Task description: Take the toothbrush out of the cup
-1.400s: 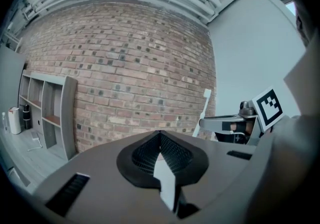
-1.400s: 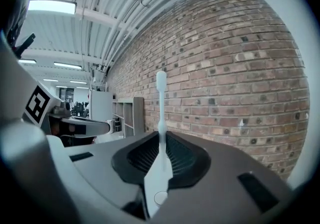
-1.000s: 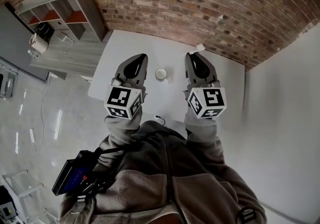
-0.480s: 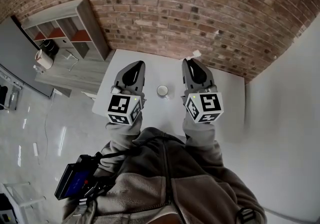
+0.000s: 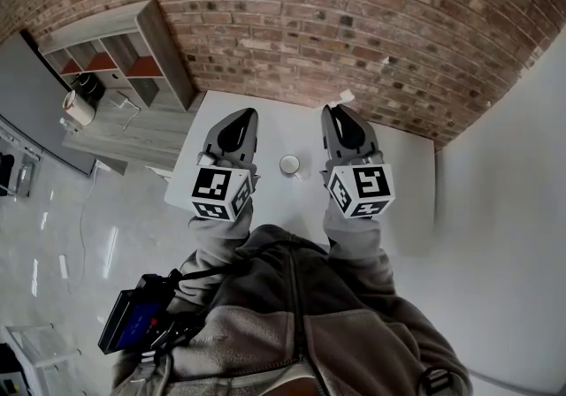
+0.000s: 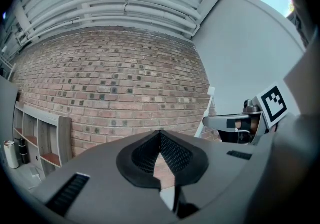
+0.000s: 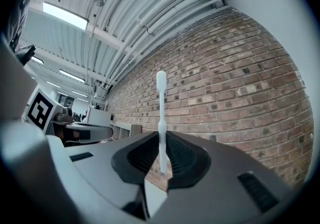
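**Holding the toothbrush up, clear of the cup**

So the right gripper (image 7: 162, 140) has its jaws clamped on the white toothbrush (image 7: 161, 118), which stands straight up out of the pads with the brick wall (image 7: 235, 83) behind it. In the head view the brush's far end (image 5: 347, 96) pokes out just past the right gripper's (image 5: 334, 111) tip.

The left gripper (image 6: 160, 135) is pinched closed with nothing between its jaws.

From above, both are held side by side over the white table (image 5: 402, 164), left gripper (image 5: 243, 113) level with the right one. The little white cup (image 5: 289, 164) sits on the table between them, upright, with neither gripper touching it. A wooden shelf unit (image 5: 115, 36) stands off to the left against the wall.
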The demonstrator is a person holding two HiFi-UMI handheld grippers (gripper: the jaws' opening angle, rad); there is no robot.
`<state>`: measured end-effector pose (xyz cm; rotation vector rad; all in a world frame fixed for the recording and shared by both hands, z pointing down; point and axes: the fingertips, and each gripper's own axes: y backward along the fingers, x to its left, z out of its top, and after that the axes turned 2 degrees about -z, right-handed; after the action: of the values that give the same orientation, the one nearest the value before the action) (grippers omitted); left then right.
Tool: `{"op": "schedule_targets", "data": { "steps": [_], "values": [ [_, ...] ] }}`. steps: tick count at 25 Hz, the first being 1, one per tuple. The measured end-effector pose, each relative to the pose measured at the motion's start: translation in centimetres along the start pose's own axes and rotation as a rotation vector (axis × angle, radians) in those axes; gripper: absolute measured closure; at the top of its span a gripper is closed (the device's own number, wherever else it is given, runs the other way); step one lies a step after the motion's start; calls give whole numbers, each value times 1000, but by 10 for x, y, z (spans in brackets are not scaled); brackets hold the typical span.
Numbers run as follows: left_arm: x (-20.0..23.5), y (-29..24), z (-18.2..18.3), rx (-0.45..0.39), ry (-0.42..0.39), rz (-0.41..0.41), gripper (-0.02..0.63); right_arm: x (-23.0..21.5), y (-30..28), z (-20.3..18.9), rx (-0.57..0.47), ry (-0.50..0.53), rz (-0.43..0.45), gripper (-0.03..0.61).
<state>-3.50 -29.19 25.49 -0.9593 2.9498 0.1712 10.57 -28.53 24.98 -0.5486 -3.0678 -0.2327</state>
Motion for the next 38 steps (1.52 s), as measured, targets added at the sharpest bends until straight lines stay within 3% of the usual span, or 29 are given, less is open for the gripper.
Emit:
{"op": "schedule_targets", "data": {
  "steps": [14,38],
  "values": [
    [16,4,-5,5,17,26,609,9,-12,-3,7,2,16,538],
    [11,4,-15,34,41,1,609,15,-7,-11,35,1,14,538]
  ]
}}
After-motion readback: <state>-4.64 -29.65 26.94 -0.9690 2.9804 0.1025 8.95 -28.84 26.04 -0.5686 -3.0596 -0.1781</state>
